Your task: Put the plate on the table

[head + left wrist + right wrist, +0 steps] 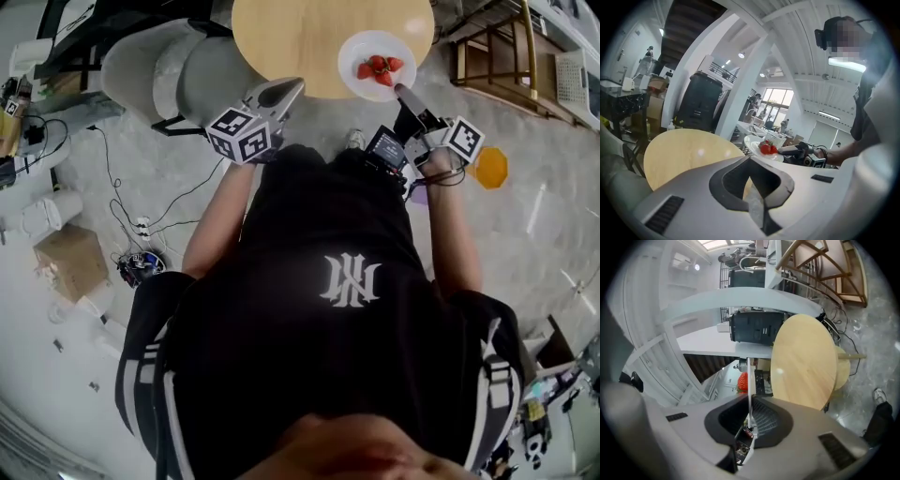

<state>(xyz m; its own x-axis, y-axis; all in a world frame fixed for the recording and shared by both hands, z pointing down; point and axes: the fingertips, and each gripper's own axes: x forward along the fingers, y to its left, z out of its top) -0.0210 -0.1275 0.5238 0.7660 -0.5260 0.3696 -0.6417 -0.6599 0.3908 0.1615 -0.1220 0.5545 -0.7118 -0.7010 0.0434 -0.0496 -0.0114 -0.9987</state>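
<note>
Plate (360,45) in R claw (401,92)

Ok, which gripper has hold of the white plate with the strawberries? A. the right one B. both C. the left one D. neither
A: the right gripper is clamped on the rim of the plate, which shows edge-on between its jaws in the right gripper view; the left gripper is shut on nothing.
</note>
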